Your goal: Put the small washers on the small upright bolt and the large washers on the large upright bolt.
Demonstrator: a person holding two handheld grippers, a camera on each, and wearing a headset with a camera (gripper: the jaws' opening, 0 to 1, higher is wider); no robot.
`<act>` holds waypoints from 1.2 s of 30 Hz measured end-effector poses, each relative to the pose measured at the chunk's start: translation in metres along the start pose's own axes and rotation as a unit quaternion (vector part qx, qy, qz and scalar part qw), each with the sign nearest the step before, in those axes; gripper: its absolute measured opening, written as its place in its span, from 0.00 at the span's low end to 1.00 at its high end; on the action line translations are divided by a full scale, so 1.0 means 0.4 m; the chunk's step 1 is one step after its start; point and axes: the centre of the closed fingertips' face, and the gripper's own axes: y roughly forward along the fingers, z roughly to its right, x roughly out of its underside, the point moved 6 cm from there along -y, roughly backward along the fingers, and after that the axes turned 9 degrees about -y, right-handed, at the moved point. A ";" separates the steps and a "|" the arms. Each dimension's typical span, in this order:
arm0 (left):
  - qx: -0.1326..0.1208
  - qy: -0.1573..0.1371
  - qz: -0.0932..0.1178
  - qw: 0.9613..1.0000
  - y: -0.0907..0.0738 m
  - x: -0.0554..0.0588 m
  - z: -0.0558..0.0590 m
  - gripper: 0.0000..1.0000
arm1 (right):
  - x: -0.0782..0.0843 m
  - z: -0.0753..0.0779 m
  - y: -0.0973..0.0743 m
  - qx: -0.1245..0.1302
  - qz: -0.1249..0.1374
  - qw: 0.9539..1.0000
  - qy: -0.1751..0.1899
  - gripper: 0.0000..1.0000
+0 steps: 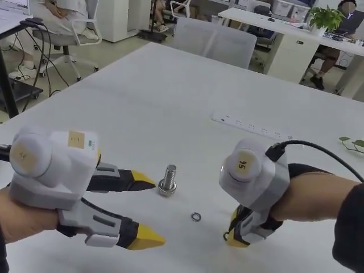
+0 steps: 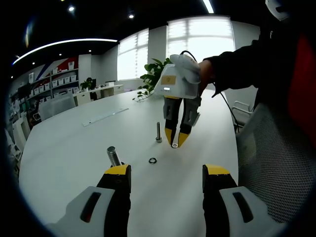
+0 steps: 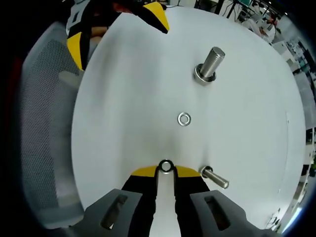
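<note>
Right hand-held gripper (image 3: 166,171) is clamped on a small washer (image 3: 167,162), with the ring sitting right at the jaw tips. In the right gripper view the small upright bolt (image 3: 215,178) stands just beside those tips at about 3 o'clock; can't tell if anything touches it. A loose small washer (image 3: 184,119) lies flat on the worktop (image 3: 123,98) at roughly 12 o'clock from the tips. The large upright bolt (image 3: 210,64) is further out at about 1 o'clock, with a ring at its base — washer or bolt head, can't tell. Left hand-held gripper (image 2: 168,170) has its jaws wide apart, holding nothing. In the left gripper view the large bolt is just off one jaw tip at about 10 o'clock and the loose washer is near, at about 11 o'clock. In the head view a power strip (image 1: 250,126) lies well beyond, at 1 o'clock from the large bolt.
</note>
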 end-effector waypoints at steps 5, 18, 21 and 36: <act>0.001 0.000 0.000 1.000 0.001 0.000 0.000 0.57 | 0.021 0.001 -0.014 0.002 -0.002 1.000 0.010 0.14; 0.001 0.001 -0.002 1.000 0.003 0.002 0.001 0.57 | 0.057 0.018 -0.066 0.013 0.004 0.999 0.035 0.14; 0.001 0.001 -0.001 1.000 0.002 0.002 0.001 0.57 | 0.060 0.025 -0.081 0.020 0.005 0.999 0.037 0.14; 0.000 0.000 -0.003 1.000 0.005 0.003 -0.003 0.57 | 0.049 0.072 -0.131 0.048 0.013 0.998 0.035 0.14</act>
